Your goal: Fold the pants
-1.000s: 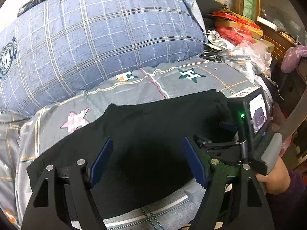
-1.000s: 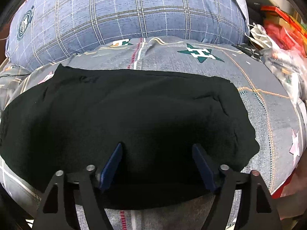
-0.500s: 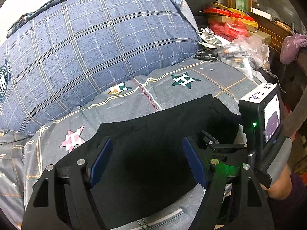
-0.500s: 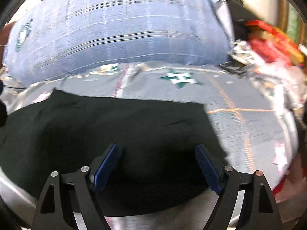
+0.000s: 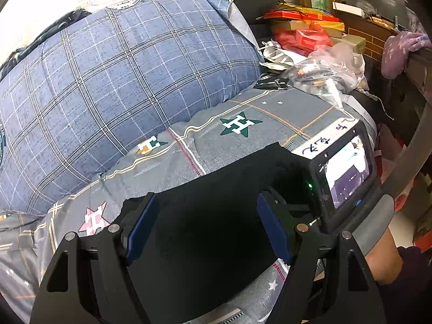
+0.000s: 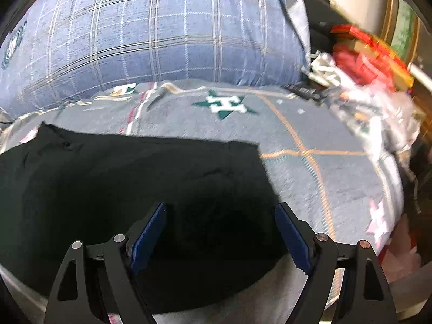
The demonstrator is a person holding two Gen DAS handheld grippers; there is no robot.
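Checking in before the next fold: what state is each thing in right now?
black pants: folded flat on the bedsheet, not gripped.
left gripper: open, above the pants, empty.
right gripper: open, above the pants, empty.
plaid pillow: plump, lying behind the pants, apart from them.
bedsheet: spread, slightly wrinkled.
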